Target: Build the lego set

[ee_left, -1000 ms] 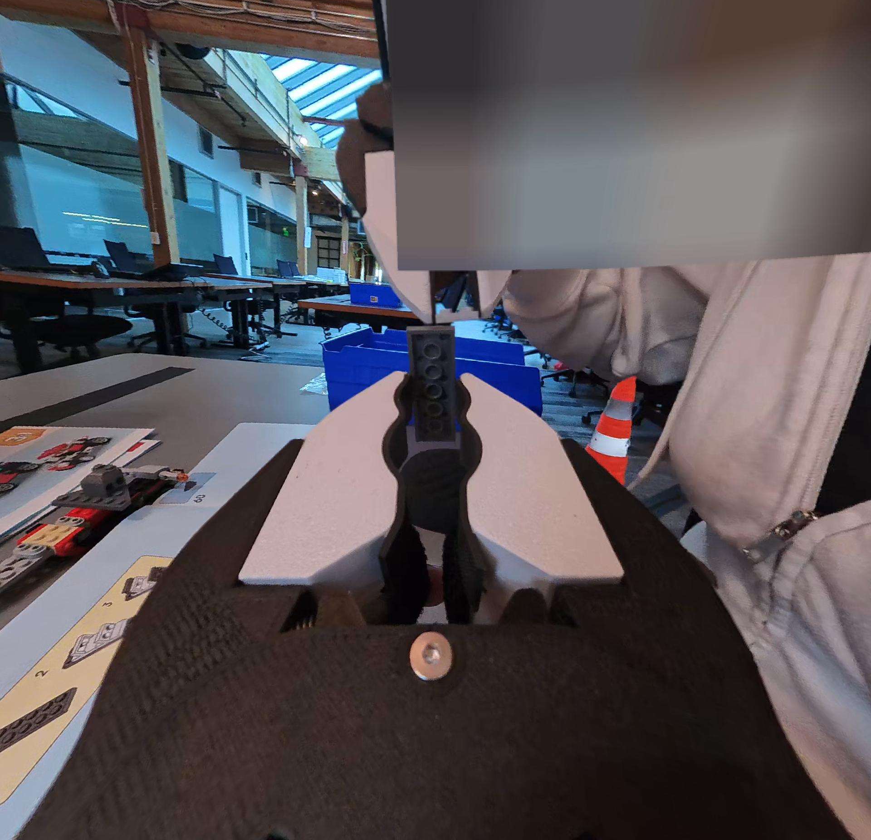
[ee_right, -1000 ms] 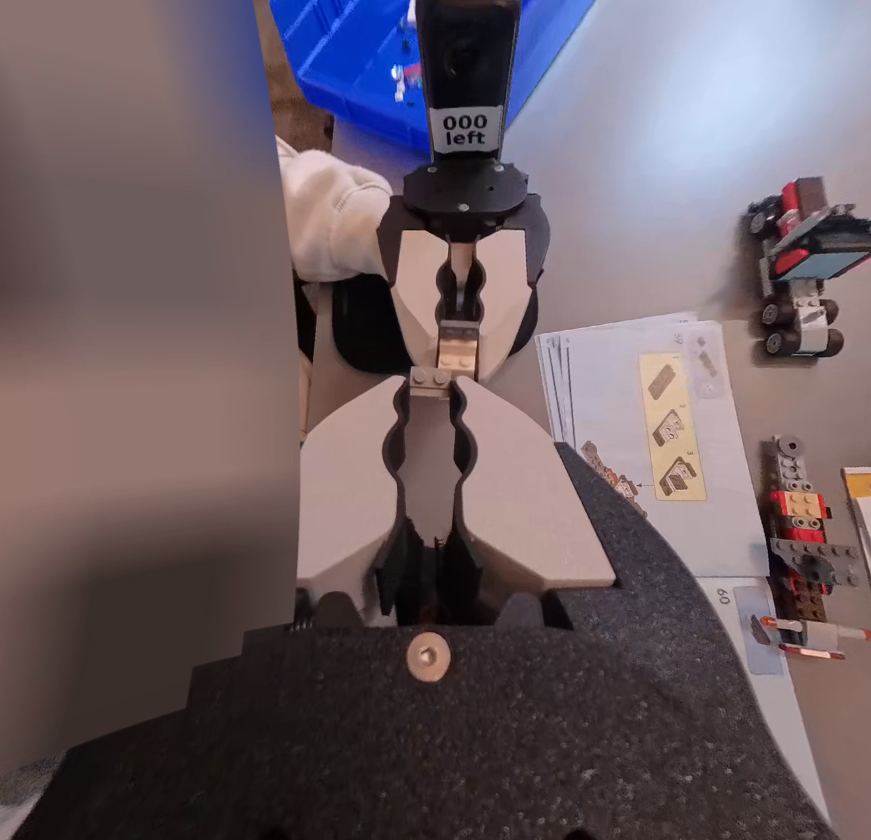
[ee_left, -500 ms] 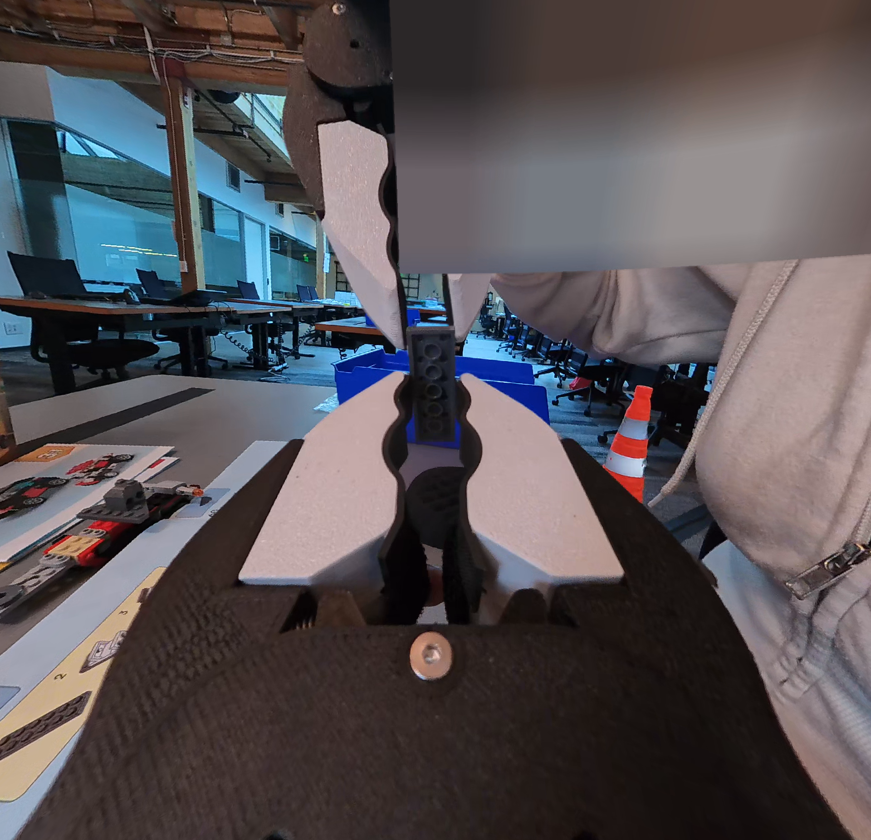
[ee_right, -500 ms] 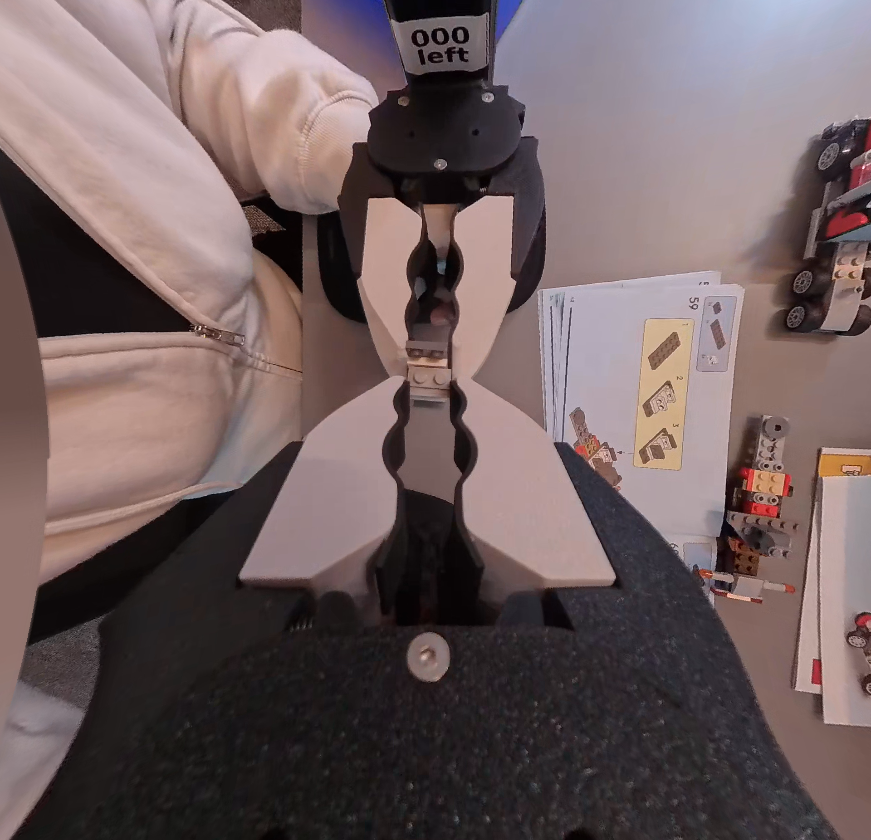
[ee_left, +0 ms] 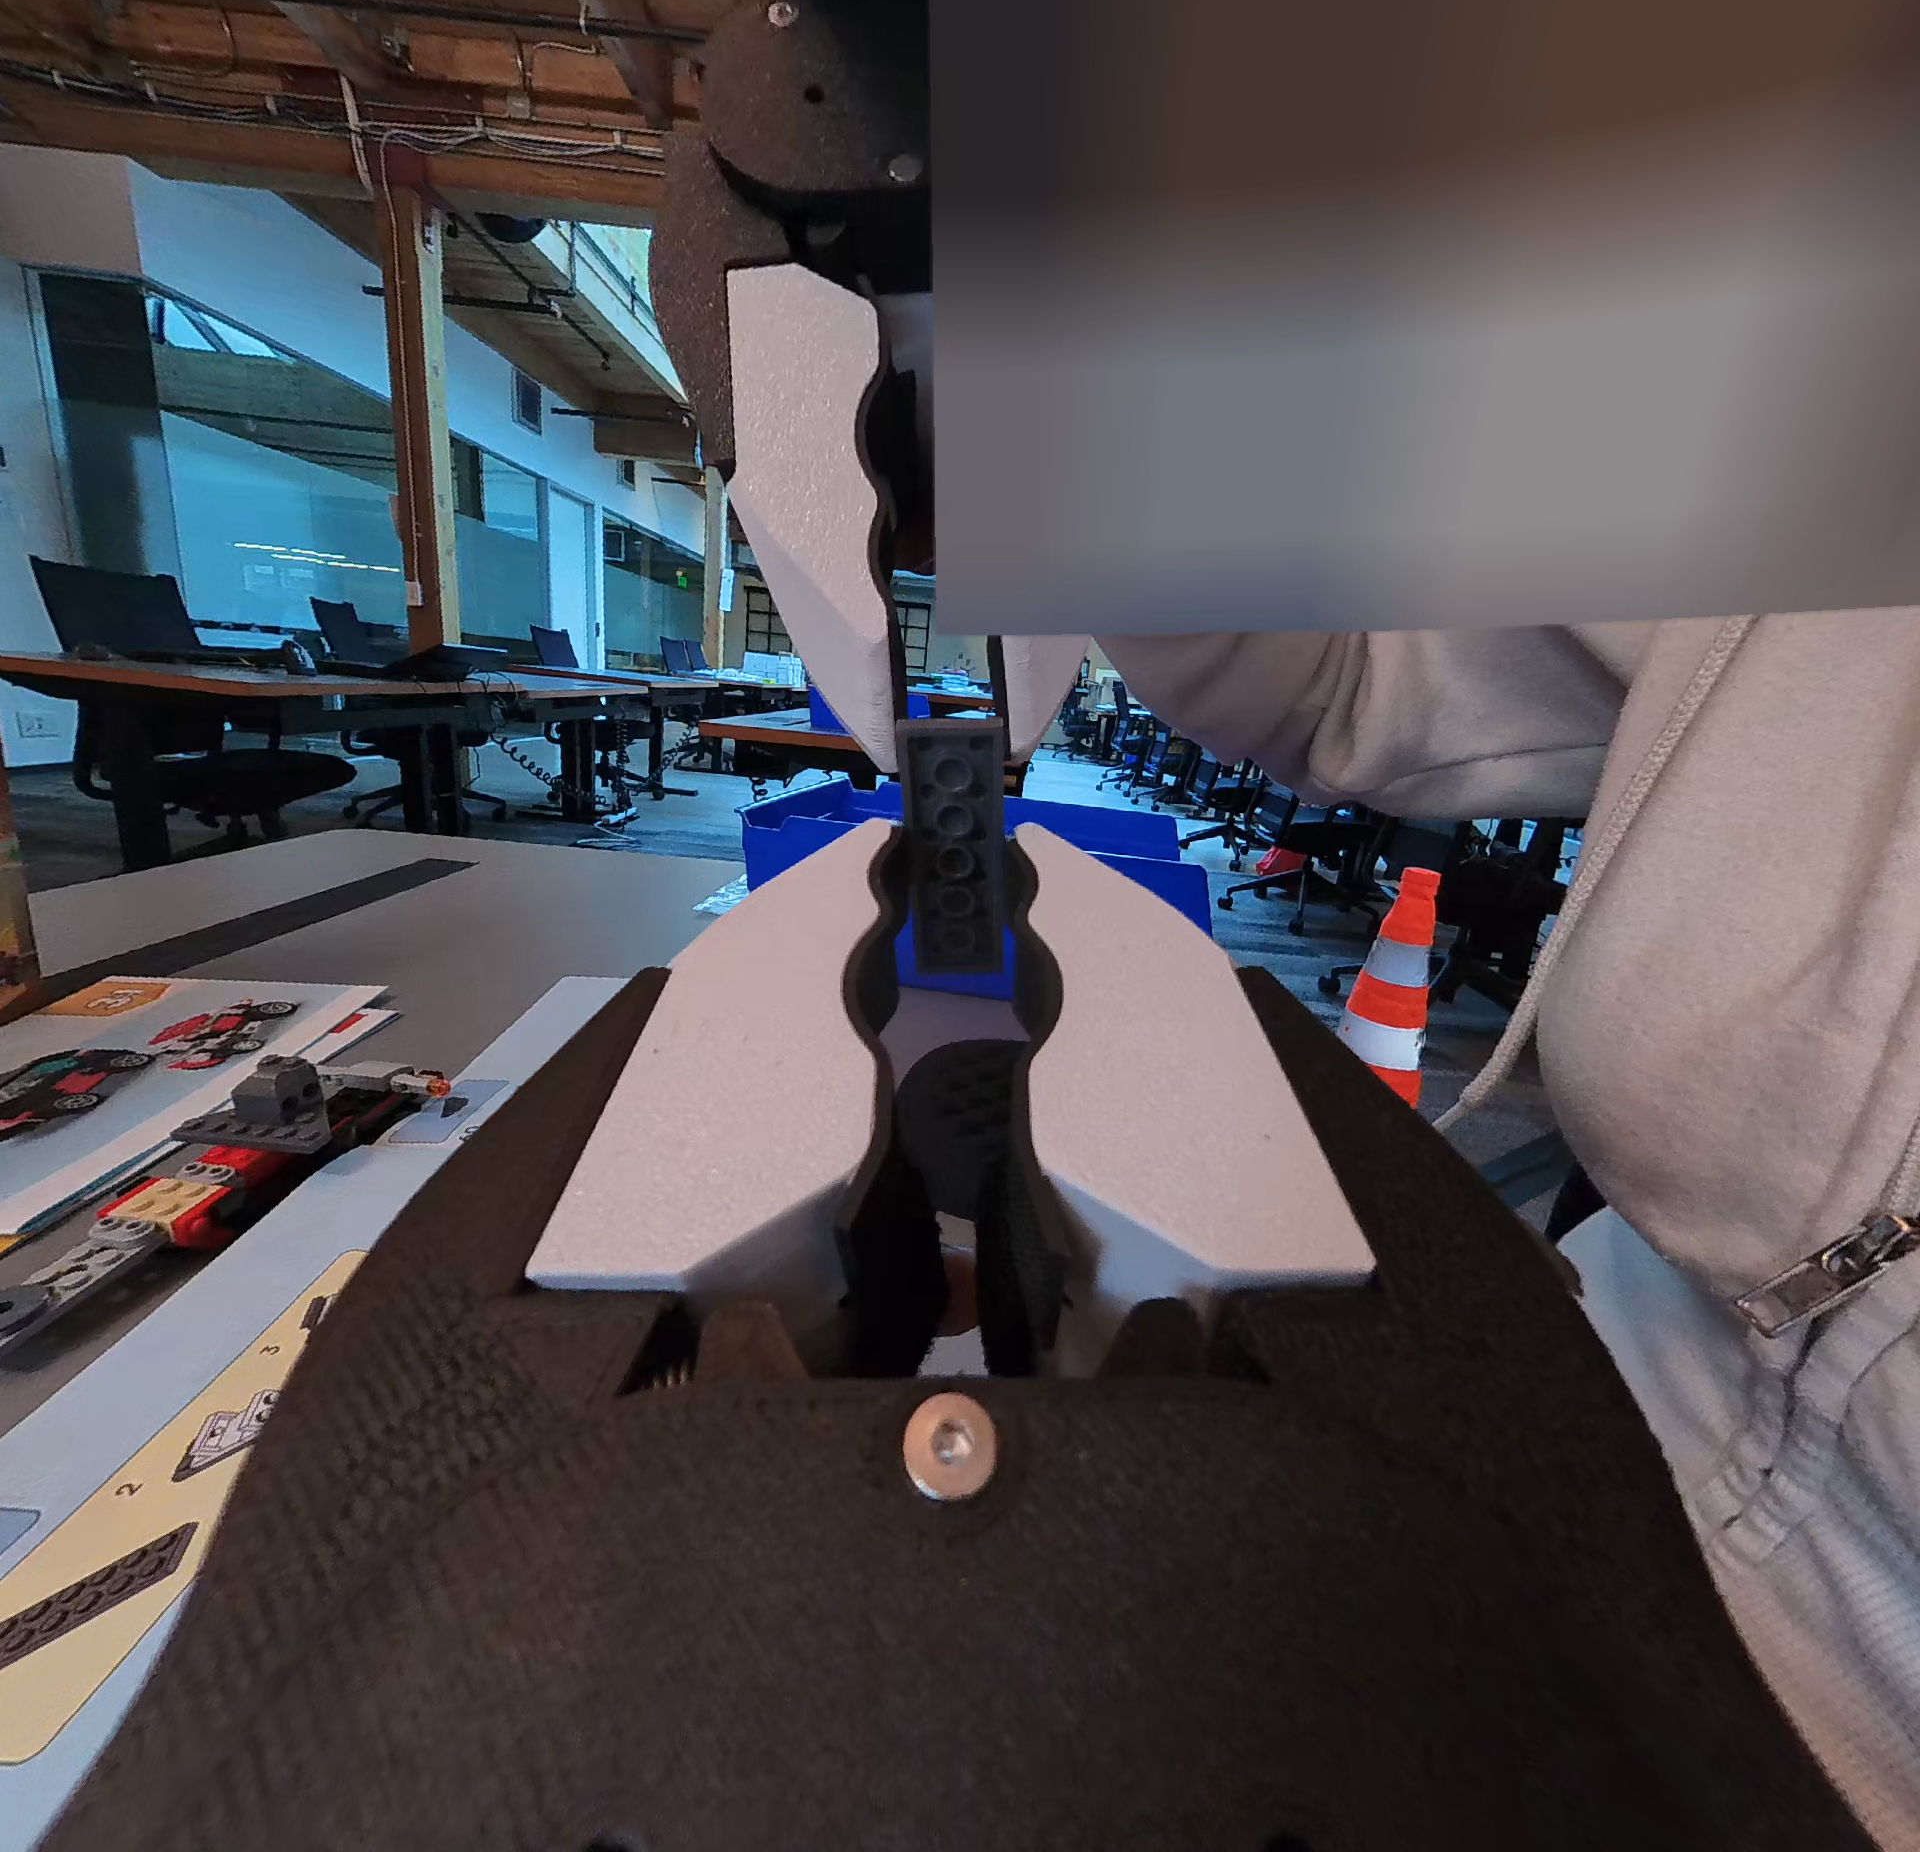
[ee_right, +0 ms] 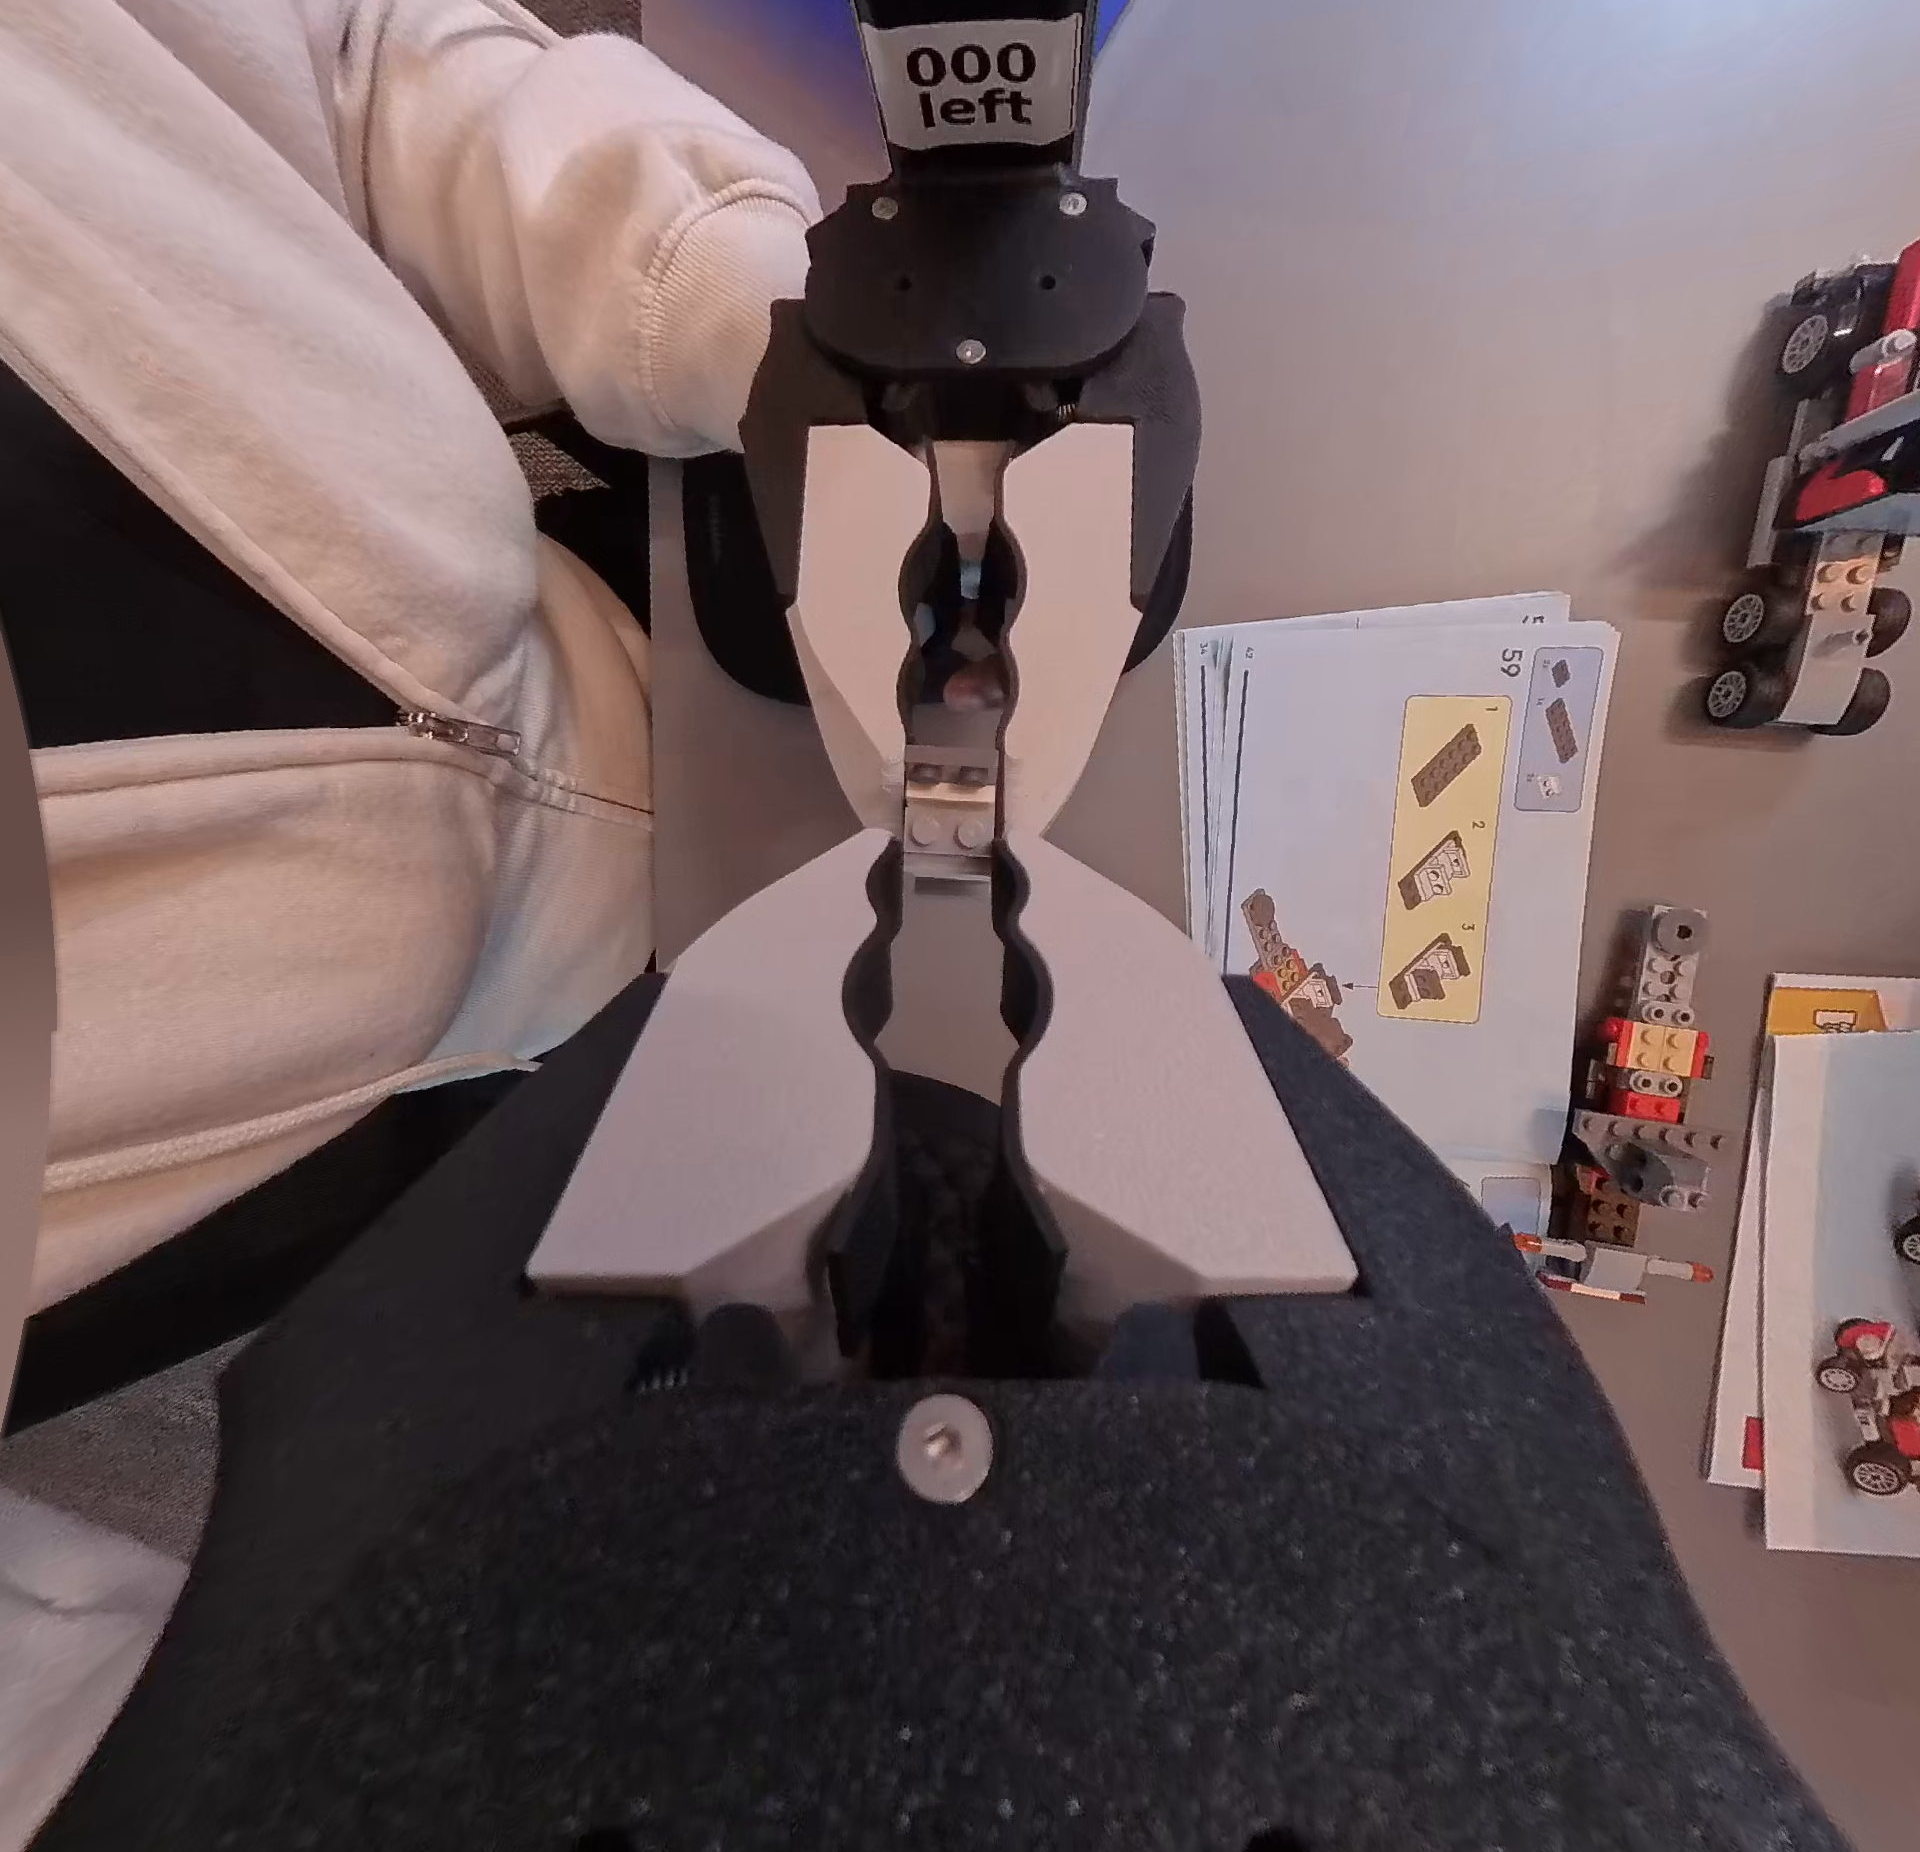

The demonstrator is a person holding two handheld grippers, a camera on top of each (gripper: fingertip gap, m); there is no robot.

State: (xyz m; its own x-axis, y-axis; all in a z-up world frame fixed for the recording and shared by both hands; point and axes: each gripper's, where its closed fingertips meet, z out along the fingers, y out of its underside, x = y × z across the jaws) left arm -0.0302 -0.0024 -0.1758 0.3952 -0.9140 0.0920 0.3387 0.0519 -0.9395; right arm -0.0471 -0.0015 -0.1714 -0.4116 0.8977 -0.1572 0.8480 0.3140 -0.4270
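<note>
**Op A:** In my left wrist view the dark grey plate stands centre frame, long axis running up the picture, underside sockets facing the camera. My left gripper is clamped on its two long edges, fingers parted only by the plate's width.

**Op B:** And its top end?

**Op A:** It meets the tips of the right gripper, which comes down from the upper middle (half hidden behind a blurred patch).

**Op B:** From my right wrist view, the right gripper pinches a small light grey brick, studs toward the lens, long axis across the frame. It touches the plate's end at centre. The gap equals the brick's width.

**Op A:** Anything else?

**Op B:** The instruction booklet lies right of centre on the grey table, and the partly built red and grey model sits beside its lower right corner.
</note>
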